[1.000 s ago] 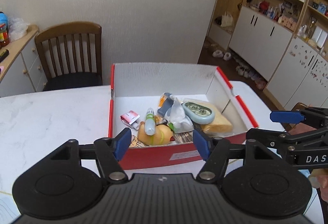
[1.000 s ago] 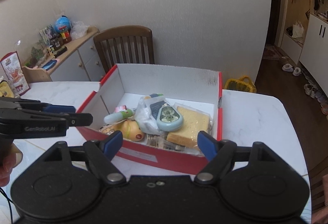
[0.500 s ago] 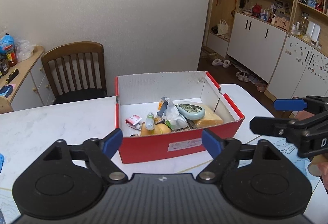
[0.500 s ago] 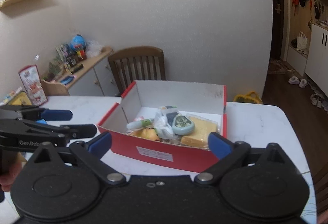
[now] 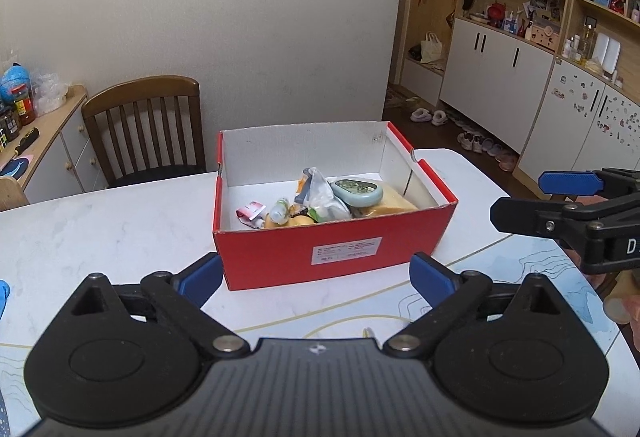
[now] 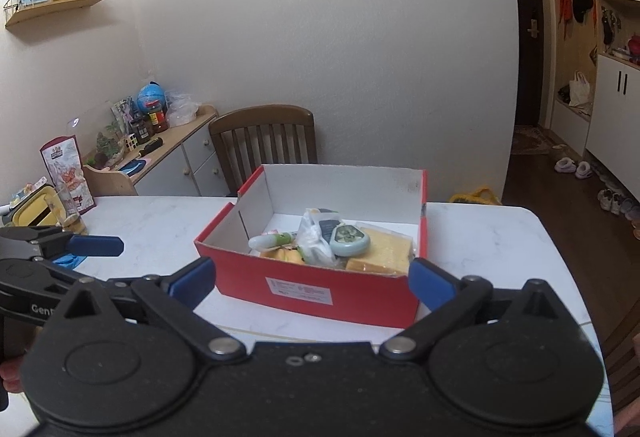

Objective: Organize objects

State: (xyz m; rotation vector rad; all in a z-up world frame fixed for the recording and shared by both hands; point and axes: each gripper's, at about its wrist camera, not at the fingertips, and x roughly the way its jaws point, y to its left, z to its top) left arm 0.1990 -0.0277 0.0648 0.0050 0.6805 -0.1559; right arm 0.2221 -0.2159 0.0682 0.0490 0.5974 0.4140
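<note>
A red shoebox (image 5: 336, 249) with a white inside stands open on the white marble table (image 5: 100, 229). In it lie a pale blue oval case (image 5: 356, 191), a yellow sponge-like block (image 5: 394, 203), a clear plastic bag (image 5: 320, 193), a small green-capped bottle (image 5: 280, 211) and a red-and-white sachet (image 5: 250, 211). My left gripper (image 5: 316, 277) hovers short of the box's near wall; its jaws are opening with nothing between them. My right gripper (image 6: 312, 285) is open and empty, also short of the box (image 6: 316, 285). Each gripper shows at the edge of the other's view.
A wooden chair (image 5: 148, 125) stands behind the table, with a cluttered sideboard (image 5: 44, 141) to its left. A drinking glass (image 6: 60, 211), a yellow container (image 6: 34, 203) and something blue (image 6: 66, 260) sit at the table's left. White cabinets (image 5: 500, 85) line the right wall.
Both grippers have drawn back from the box, which now looks smaller and farther off. Both pairs of jaws have spread wider. The things in the box have not moved.
</note>
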